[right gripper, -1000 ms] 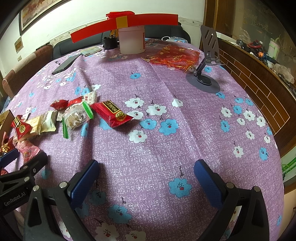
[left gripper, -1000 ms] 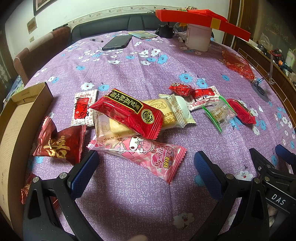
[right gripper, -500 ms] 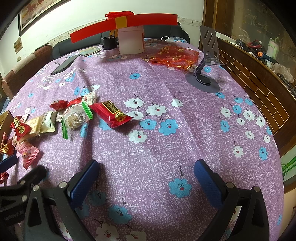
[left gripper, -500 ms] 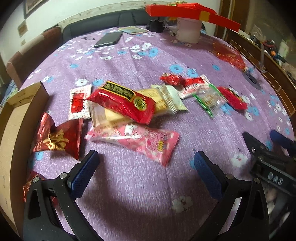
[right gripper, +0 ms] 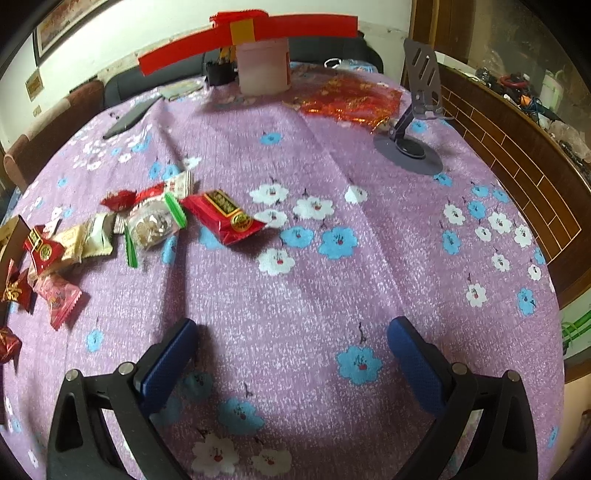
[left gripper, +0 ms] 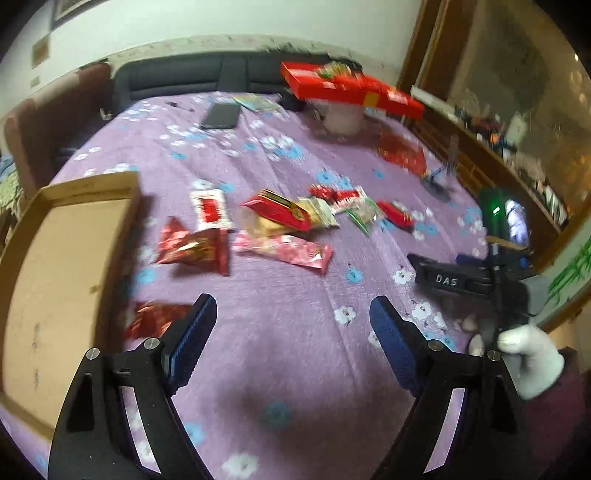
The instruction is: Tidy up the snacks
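Observation:
Several wrapped snacks lie in a loose pile mid-table: a pink packet [left gripper: 288,253], a red packet with a gold seal [left gripper: 279,208], a dark red foil packet [left gripper: 194,249] and a white-and-red sachet [left gripper: 210,208]. My left gripper [left gripper: 291,328] is open and empty, raised well back from the pile. My right gripper [right gripper: 291,354] is open and empty over bare cloth; it shows from the side in the left wrist view [left gripper: 469,277]. Its view shows a red packet [right gripper: 225,218] and a clear green-edged bag [right gripper: 153,227] at left.
An open cardboard box [left gripper: 55,266] lies at the left of the purple flowered tablecloth [left gripper: 295,369]. At the back stand a white jar [right gripper: 264,66] under a red box [right gripper: 251,33], a phone [left gripper: 221,115], a red foil bag [right gripper: 351,98] and a grey phone stand [right gripper: 413,144].
My left gripper has pulled back and risen, so the pile looks farther away and the box shows fully. The right gripper has barely moved. Both stay open.

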Available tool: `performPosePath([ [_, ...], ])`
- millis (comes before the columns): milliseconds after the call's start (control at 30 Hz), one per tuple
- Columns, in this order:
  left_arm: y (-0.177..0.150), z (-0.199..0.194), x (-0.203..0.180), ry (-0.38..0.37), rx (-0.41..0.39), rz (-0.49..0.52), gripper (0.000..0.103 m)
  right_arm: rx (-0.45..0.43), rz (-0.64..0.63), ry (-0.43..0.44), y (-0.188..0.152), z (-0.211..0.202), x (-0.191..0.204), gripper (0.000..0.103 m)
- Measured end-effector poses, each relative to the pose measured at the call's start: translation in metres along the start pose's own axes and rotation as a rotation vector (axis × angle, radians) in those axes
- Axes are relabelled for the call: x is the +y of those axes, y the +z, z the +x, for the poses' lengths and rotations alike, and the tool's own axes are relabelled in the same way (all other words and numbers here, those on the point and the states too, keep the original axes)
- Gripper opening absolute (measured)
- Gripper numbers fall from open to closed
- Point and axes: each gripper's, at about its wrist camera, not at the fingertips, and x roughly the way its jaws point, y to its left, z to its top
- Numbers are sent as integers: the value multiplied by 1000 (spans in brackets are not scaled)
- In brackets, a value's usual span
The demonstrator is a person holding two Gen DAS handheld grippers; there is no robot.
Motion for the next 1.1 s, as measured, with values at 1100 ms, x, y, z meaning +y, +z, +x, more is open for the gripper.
performPosePath([
  [1100, -15, -227, 106, 23, -536, -160, 86, -533, -65, 295, -26, -231, 68, 94],
])
